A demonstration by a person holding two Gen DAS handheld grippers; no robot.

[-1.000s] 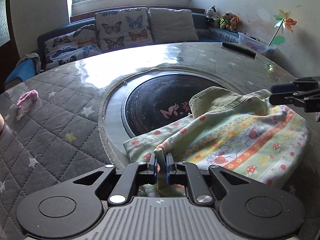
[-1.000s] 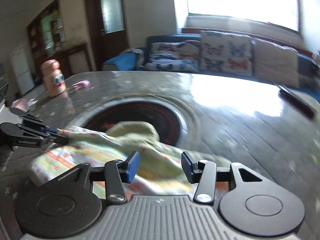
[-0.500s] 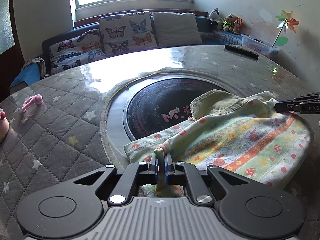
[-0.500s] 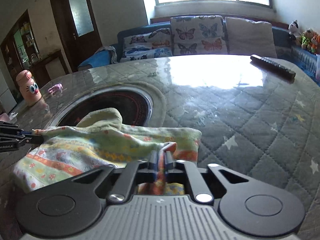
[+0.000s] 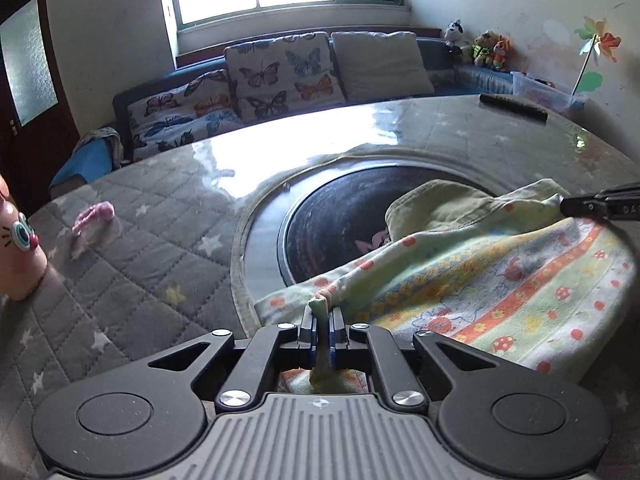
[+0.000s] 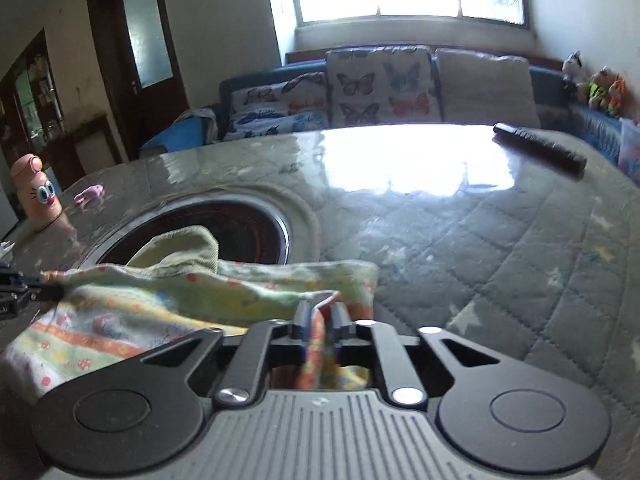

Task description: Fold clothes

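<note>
A small patterned garment, pale green with orange stripes and mushrooms, lies on the round quilted table, partly over the dark round centre plate. My left gripper is shut on one corner of the garment. My right gripper is shut on the opposite corner of the garment. The cloth is stretched between them. The right gripper's tip shows at the right edge of the left wrist view; the left gripper's tip shows at the left edge of the right wrist view.
A pink face-painted bottle and a small pink toy stand at the table's left. A black remote lies at the far right. A sofa with butterfly cushions is behind the table.
The right gripper, open a second ago, has closed on the garment's corner and lifted it. The left gripper has kept its hold. The cloth is pulled flatter between them.
</note>
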